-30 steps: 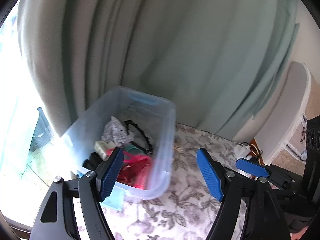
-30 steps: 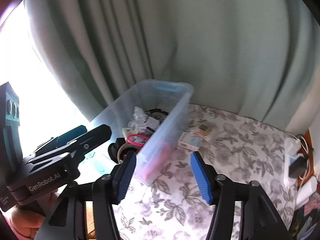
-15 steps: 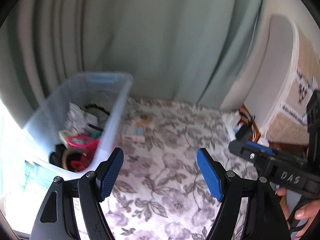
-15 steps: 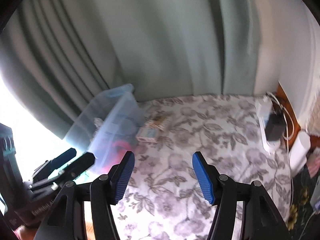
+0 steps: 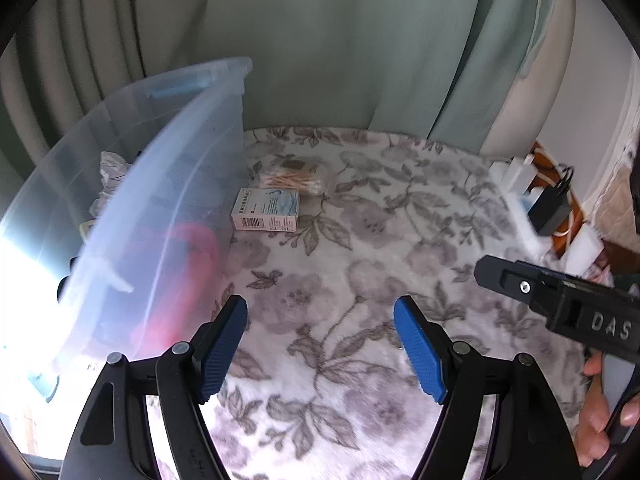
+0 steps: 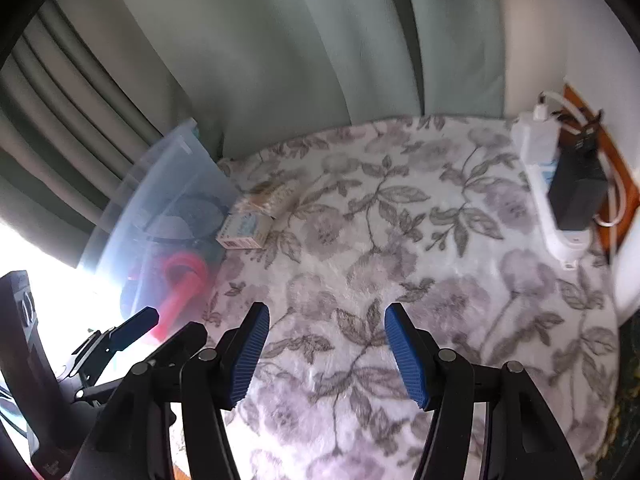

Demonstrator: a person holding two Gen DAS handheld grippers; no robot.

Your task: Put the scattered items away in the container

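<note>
Floral bedspread [image 5: 360,280] bears a small carton [image 5: 266,215] and cotton-swab packet [image 5: 290,179] beside the clear bin [image 5: 168,184]; left gripper [image 5: 320,346] and right gripper [image 6: 322,354] both spread, empty; the crinkly packet may slip if pinched shallowly.

Translucent glossy plastic container [image 5: 168,184], fuzzy floral cloth [image 5: 360,240], small cardboard box [image 5: 266,215].

A home bedroom: floral bedspread [image 6: 400,240], green curtains [image 5: 320,40], power strip [image 6: 544,168].

The floral blanket [image 6: 400,248] lies bare through its middle. The clear bin [image 5: 168,184] walls its left edge; the power strip [image 6: 544,184] and black charger [image 6: 576,188] crowd the right edge.
</note>
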